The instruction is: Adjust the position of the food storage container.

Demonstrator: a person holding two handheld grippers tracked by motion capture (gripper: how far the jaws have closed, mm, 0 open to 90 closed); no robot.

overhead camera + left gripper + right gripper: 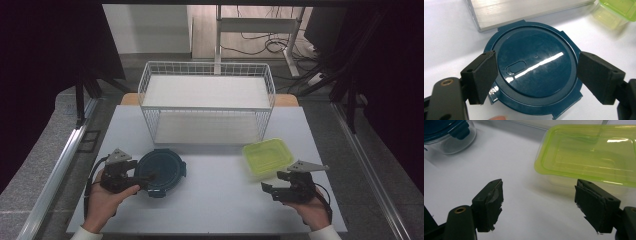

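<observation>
Two containers (161, 172) (267, 157) on table (210, 200); both grippers' (145, 179) (272, 188) jaws apart.

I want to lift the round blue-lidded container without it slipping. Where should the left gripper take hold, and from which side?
Grip the round container across its lid rim, coming down from above. The left gripper is open, its jaws already either side of the lid. The lid's top is flat and glossy, so the rim probably offers the surest hold. Keep off the corner clip tabs.

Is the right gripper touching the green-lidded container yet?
Apart. In the right gripper view, bare table shows between the open right gripper and the green-lidded container.
</observation>
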